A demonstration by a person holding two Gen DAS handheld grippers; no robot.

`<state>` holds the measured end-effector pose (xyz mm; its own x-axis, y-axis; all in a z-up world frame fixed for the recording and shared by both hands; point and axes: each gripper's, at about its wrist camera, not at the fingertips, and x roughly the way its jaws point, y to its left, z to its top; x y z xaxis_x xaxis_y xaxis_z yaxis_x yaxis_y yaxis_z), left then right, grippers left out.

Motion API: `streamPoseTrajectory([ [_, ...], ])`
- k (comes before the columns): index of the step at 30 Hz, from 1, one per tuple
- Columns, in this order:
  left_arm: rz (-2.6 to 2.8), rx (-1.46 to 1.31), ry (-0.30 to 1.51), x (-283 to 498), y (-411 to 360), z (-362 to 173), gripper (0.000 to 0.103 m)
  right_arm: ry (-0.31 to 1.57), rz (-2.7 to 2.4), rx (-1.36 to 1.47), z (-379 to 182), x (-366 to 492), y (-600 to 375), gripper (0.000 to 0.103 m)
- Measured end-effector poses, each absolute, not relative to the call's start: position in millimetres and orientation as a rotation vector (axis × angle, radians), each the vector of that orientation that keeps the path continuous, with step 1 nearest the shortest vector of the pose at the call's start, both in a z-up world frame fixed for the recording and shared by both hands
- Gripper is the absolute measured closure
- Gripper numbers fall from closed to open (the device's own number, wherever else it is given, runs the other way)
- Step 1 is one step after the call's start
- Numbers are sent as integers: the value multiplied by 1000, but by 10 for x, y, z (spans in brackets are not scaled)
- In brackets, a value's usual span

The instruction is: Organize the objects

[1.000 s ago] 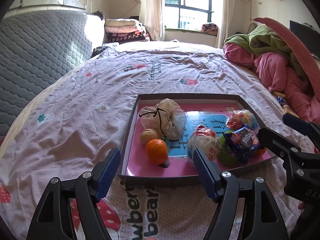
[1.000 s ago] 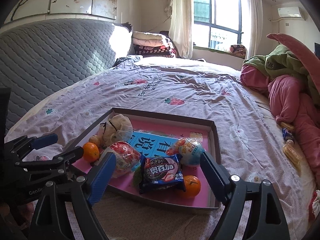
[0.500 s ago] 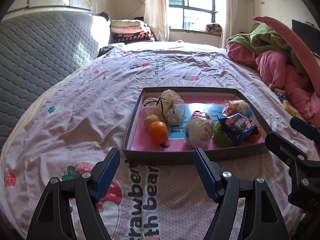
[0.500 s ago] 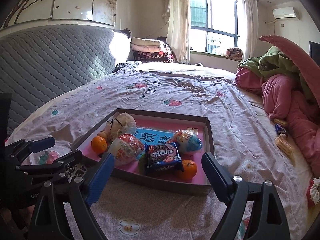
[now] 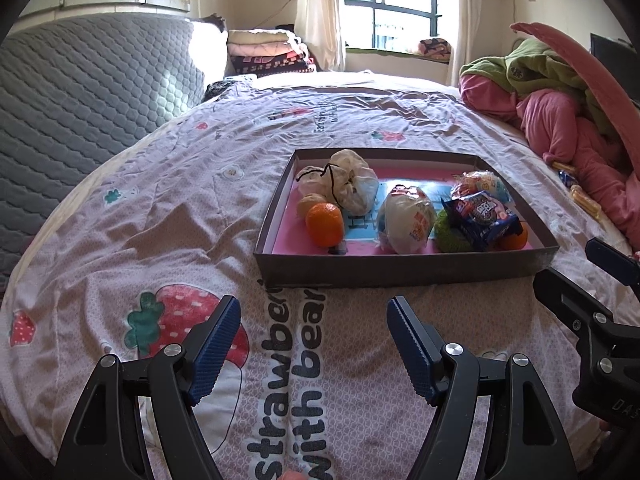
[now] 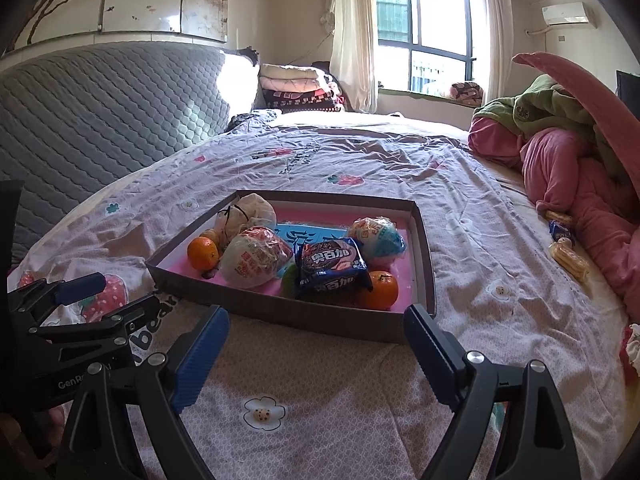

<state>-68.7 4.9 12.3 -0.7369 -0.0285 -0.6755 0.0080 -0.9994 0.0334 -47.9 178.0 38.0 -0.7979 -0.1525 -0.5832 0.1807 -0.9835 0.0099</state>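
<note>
— While both tools hover over the pink strawberry-print bedsheet (image 5: 160, 208), how do they stand?
— The left gripper (image 5: 313, 322) has its blue-padded jaws spread wide, holding nothing; the right gripper (image 6: 316, 330) is equally wide and empty.

— And beyond them?
— A shallow dark cardboard tray with a pink floor (image 5: 400, 270) lies flat on the sheet, just ahead of both. Inside: an orange mandarin (image 5: 325, 224) at the near left, a clear-wrapped white bun (image 5: 406, 220) mid-tray, a blue cookie packet (image 6: 330, 266) leaning on a second mandarin (image 6: 384, 290), and a tied white plastic bag (image 5: 348, 180) at the far left corner.

— Farther back?
— A heap of pink and green blankets (image 6: 560, 148) at the right.
</note>
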Motion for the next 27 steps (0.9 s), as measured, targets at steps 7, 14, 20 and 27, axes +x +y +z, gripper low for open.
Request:
streamPoseTrajectory([
  [7,-2907,1148,-39,-643,31,91,26,41,-2828,918,339,-429,1784,14],
  [14,-2922,1160,-18,-595,51,38,26,48,-2830,954,230,-418,1787,14],
  [20,-2924,1181,-25,-561,100,-54,26,33,-2843,954,146,-371,1806,14],
  [27,-2921,1162,-39,-516,130,-119,26,24,-2832,976,73,-297,1811,14],
])
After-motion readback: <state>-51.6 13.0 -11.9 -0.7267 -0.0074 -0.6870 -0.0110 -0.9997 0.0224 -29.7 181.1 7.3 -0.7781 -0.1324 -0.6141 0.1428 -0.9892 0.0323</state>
